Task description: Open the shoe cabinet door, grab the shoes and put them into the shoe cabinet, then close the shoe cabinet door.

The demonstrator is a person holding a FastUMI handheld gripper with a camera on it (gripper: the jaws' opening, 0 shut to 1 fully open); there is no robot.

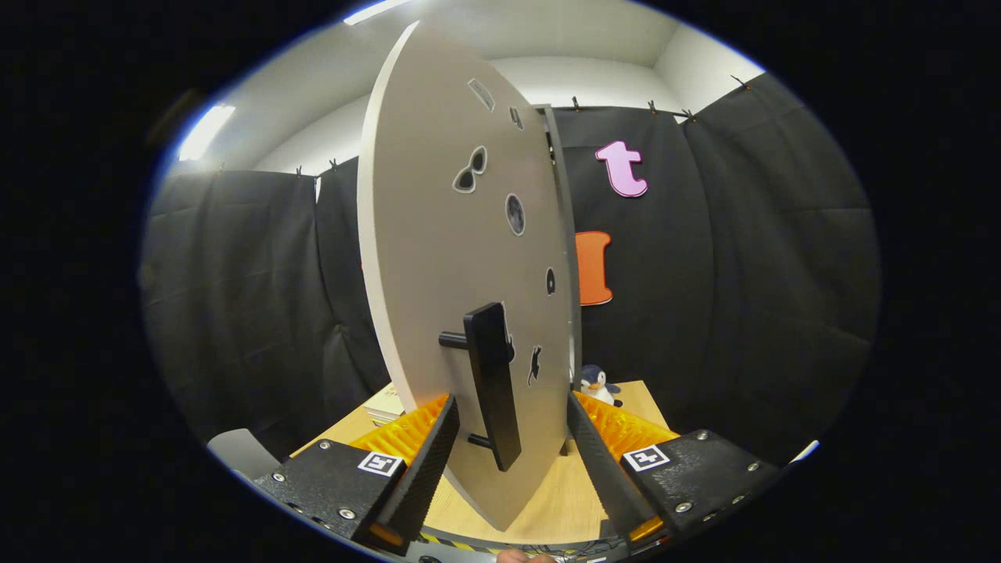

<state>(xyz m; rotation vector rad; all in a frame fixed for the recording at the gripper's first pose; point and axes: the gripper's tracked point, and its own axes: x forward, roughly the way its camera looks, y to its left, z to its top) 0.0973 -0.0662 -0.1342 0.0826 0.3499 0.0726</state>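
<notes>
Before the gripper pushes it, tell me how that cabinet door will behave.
The cabinet door looks like a flat rigid panel, so it will probably swing as one piece rather than flex. Its black handle, standing between the open gripper fingers, seems solid enough to push. The smooth face may let the fingers slide.

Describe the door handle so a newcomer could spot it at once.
Find the tall pale cabinet door standing edge-on over the wooden table. Low on its face, between the fingers of the open gripper, sits the handle: an upright black bar on short pegs. Unlike the small flat stickers above it, it juts out from the door.
</notes>
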